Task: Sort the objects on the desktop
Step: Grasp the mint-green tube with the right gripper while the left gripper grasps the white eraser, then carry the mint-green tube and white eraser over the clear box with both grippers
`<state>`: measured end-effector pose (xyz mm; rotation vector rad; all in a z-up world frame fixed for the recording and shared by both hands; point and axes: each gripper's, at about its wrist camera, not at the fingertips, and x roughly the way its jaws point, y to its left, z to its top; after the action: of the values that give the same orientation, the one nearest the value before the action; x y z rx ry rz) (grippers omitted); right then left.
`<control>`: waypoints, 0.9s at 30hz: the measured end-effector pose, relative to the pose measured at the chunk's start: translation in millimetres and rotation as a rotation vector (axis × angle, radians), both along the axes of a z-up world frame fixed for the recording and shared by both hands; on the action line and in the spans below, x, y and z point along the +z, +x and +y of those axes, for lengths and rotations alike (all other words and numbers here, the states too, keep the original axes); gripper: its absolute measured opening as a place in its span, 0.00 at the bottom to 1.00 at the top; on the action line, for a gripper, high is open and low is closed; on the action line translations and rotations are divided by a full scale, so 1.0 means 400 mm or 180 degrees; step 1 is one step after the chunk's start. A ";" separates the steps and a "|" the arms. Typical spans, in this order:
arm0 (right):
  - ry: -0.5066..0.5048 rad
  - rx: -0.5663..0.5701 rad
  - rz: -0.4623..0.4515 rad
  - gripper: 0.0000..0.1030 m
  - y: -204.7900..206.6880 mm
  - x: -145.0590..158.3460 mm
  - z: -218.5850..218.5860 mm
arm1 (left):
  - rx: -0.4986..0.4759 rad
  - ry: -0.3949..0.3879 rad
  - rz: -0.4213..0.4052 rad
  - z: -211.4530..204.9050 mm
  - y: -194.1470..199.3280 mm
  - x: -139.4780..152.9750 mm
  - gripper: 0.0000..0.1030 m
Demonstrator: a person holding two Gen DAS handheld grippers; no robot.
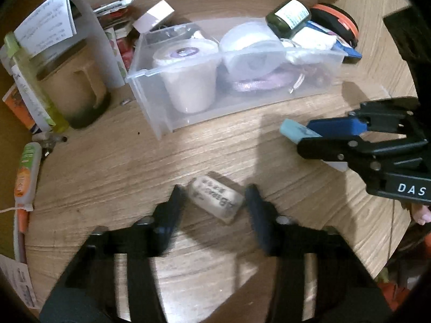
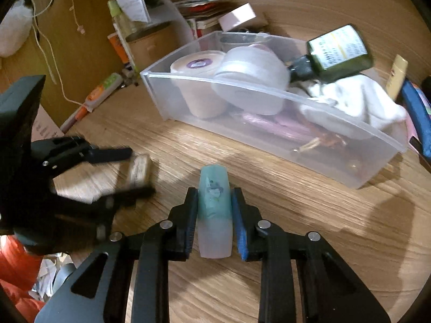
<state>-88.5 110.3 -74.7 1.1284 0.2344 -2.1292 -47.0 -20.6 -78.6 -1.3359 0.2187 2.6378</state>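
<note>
A small white eraser (image 1: pixel 215 200) with black print lies on the wooden desk between the fingers of my left gripper (image 1: pixel 214 195), whose jaws stand open around it. It shows blurred in the right wrist view (image 2: pixel 138 171), with the left gripper (image 2: pixel 134 169) around it. My right gripper (image 2: pixel 214 197) is shut on a teal and white tube (image 2: pixel 214 210), held above the desk. In the left wrist view the right gripper (image 1: pixel 301 134) holds the tube (image 1: pixel 295 132) in front of the clear plastic bin (image 1: pixel 150 107).
The clear bin (image 2: pixel 269 91) holds white tubs, a cloth, purple items and a dark green bottle (image 2: pixel 336 51). A beige mug (image 1: pixel 75 88), papers, a pink box (image 1: pixel 153 16) and tubes (image 1: pixel 27 172) crowd the left. A blue item (image 2: pixel 416 113) lies right of the bin.
</note>
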 end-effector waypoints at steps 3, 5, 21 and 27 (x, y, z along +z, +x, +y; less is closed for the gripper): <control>-0.0074 -0.0056 0.0007 0.22 -0.004 0.009 0.018 | 0.0057 -0.0037 0.0104 -0.005 0.015 0.007 0.43; -0.0113 -0.0072 0.0009 0.22 -0.007 0.013 0.023 | 0.0069 0.0036 0.0123 -0.010 0.025 0.014 0.43; -0.0384 -0.0156 0.0486 0.22 0.032 0.158 0.076 | 0.0326 0.0103 0.0564 0.015 0.045 0.145 0.43; -0.0455 -0.0308 0.0602 0.22 0.035 0.195 0.122 | 0.0414 0.0308 0.0724 0.031 0.023 0.194 0.43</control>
<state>-74.5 159.0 3.1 0.8730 0.1133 -2.3011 -37.8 -8.4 -1.1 -1.0533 0.0332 2.8675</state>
